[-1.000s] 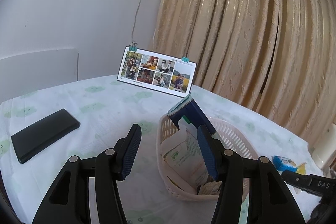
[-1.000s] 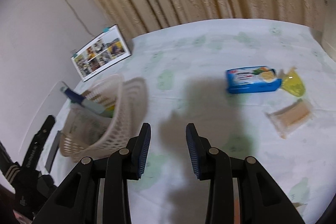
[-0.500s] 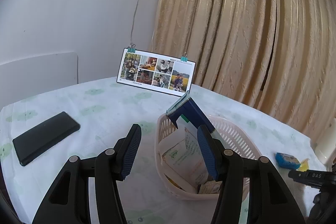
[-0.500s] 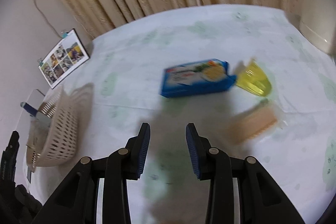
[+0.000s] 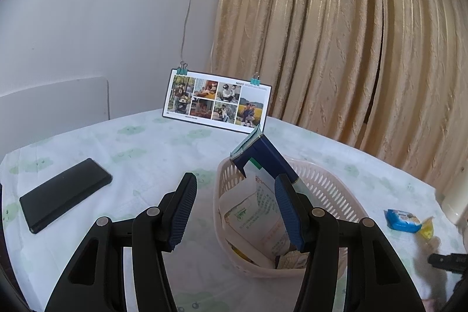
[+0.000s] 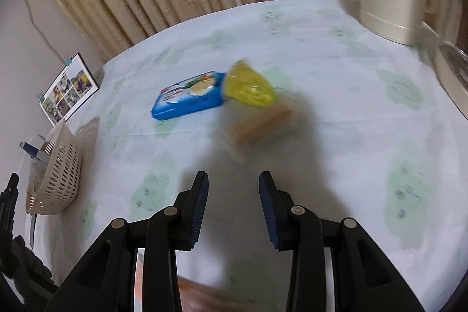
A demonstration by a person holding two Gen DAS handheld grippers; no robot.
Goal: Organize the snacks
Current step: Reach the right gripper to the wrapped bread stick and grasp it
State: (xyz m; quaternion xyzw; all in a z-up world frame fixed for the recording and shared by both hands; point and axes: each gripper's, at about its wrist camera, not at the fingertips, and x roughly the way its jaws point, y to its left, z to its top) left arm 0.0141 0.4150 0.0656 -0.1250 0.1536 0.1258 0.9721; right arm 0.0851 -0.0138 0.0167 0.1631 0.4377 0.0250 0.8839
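The right claw [image 6: 233, 206] hangs above the bench [image 6: 336, 142] with its jaws apart and nothing between them, pointed toward three loose snacks in the middle of the right wrist view. The blue packet [image 6: 188, 97] lies flat at centre left. The yellow packet [image 6: 250, 85] touches its right end. Just below that, nearest the claw, lies a tan wafer pack [image 6: 260, 119]; it is smeared by motion blur, so its exact outline and wrapper cannot be read.

The left claw [image 5: 234, 209] is also spread and empty, low in the left wrist view, with its right finger in front of the white basket [image 5: 330, 183]. The basket already holds several packets, among them a dark blue box [image 5: 266, 155] standing tilted above the rim. In the right wrist view the same basket sits at the far left edge, well apart from the loose snacks.

The step in hand looks like a reach for the wafer pack, since it is closest and in line with the jaws. To do it well, the right claw should come down with one finger on each long side of the pack and close across its narrow width, gently enough not to crush it. It should keep clear of the yellow packet, which lies just beside the pack's far end. A black phone [image 5: 64, 192] and a photo card [image 5: 216, 101] on the bench are not part of the job.
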